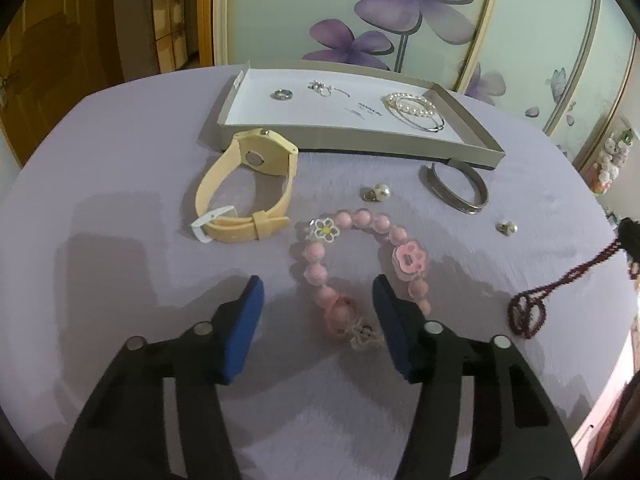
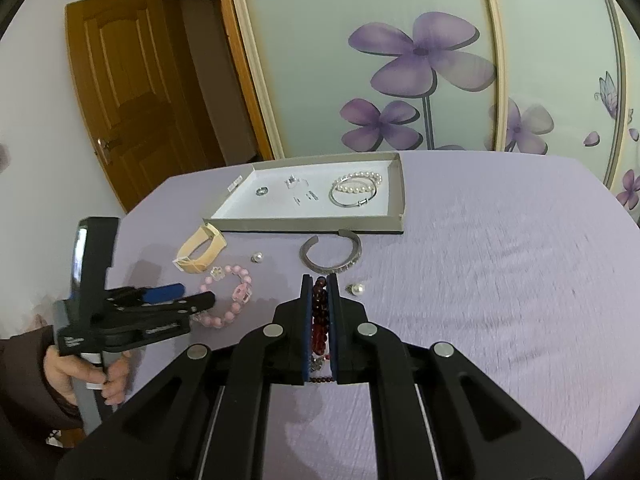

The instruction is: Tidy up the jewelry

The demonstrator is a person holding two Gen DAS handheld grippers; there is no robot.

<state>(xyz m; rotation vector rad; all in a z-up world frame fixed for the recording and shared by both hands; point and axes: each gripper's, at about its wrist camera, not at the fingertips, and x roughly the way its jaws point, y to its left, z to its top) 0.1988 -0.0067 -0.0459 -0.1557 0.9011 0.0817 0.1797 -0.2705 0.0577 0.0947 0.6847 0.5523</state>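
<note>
- The right gripper (image 2: 320, 312) is clamping the dark red bead strand (image 2: 319, 320) — keep it pinched, carrying it far-left to the tray (image 2: 394, 196).
- The left gripper (image 1: 318, 320) is spread wide, straddling the pink bead bracelet (image 1: 320, 270) — centre before closing.

The left wrist camera is riding low behind its tool (image 1: 318, 308), looking forward across the lilac bench (image 1: 120, 200) toward the gray tray (image 1: 360, 142), close over the pink bead bracelet (image 1: 360, 256). The right wrist camera is sitting higher and farther back, facing the same way. Both are sharing tray (image 2: 308, 224), bracelet (image 2: 230, 296) and flowered panel (image 2: 400, 60).
</note>
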